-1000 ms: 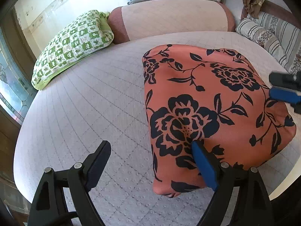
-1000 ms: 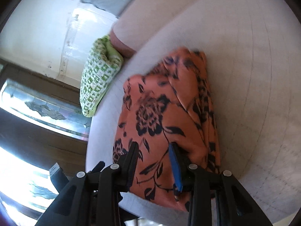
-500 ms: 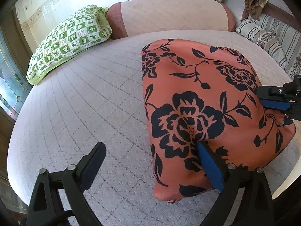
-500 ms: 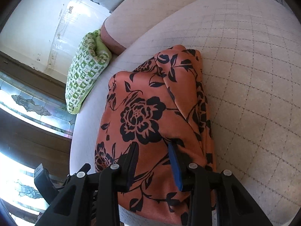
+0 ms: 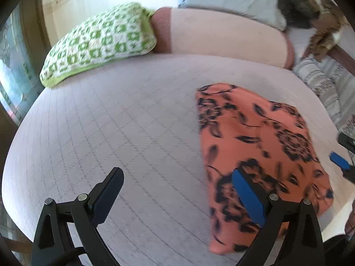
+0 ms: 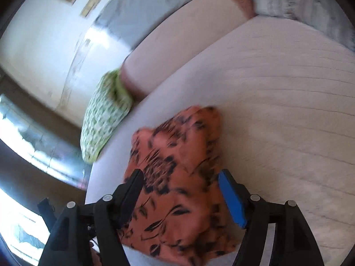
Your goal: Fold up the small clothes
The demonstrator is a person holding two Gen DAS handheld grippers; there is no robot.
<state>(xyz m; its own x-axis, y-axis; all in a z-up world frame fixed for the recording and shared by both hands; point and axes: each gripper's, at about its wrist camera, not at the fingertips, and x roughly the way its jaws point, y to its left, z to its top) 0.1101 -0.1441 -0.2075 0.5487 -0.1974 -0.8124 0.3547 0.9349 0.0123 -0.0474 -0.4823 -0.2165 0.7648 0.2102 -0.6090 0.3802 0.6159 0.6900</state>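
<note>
The folded orange floral garment (image 5: 255, 146) is laid flat on the quilted bed (image 5: 133, 133), near its front edge. The left tongs (image 5: 177, 195) are held wide open, nothing gripped. The right tongs (image 6: 180, 190) are seen opening above the garment, their pads clear of it.

Home bedroom, quilted mattress (image 5: 133, 133), green patterned pillow (image 5: 99, 42), bolster cushion (image 5: 221, 35), striped bedding (image 5: 321, 84)

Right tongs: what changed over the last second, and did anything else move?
The right tongs let go: a second ago they pinched the orange floral garment, now the jaws are opening and the pads stand clear of the cloth between them. The left tongs, already open and empty, shifted left off the garment. The garment stays folded on the quilted bed; green pillow unmoved.
</note>
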